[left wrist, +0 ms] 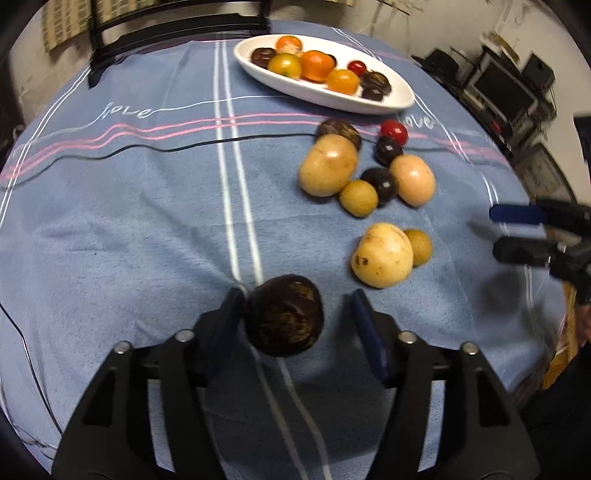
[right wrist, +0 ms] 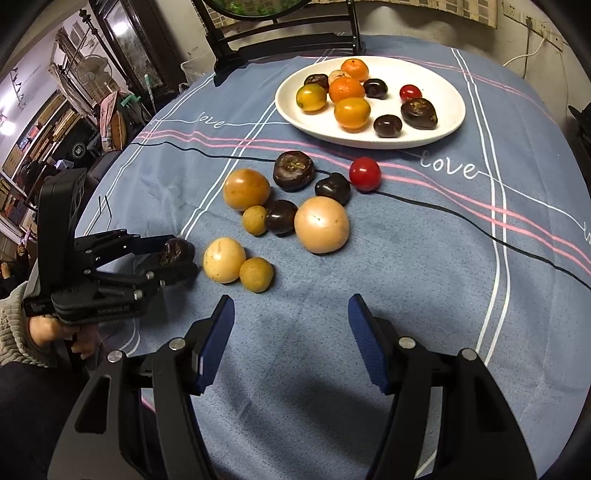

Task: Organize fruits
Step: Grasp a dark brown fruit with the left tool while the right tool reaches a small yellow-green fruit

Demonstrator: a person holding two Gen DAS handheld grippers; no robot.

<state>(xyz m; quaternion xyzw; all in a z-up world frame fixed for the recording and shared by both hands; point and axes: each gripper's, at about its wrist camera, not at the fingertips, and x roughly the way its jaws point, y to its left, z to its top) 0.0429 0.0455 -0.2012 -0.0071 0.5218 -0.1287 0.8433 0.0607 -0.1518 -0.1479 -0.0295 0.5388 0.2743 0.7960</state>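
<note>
A dark brown wrinkled fruit (left wrist: 284,317) lies on the blue cloth between the fingers of my left gripper (left wrist: 295,299). It touches the left pad, and a gap shows at the right pad, so the jaws are open. The right wrist view shows the same fruit (right wrist: 176,251) at the left gripper's (right wrist: 173,254) tips. My right gripper (right wrist: 291,301) hovers open over bare cloth with nothing between its fingers; its tips (left wrist: 496,232) enter the left wrist view from the right edge. A white oval plate (right wrist: 369,142) at the far side holds several orange, dark and red fruits.
Several loose fruits lie mid-table: tan round ones (right wrist: 321,224), a pale yellow one (right wrist: 224,260), small dark ones (right wrist: 280,217) and a red one (right wrist: 365,174). A black chair back (right wrist: 288,33) stands behind the table. A person's hand and sleeve (right wrist: 22,325) hold the left gripper.
</note>
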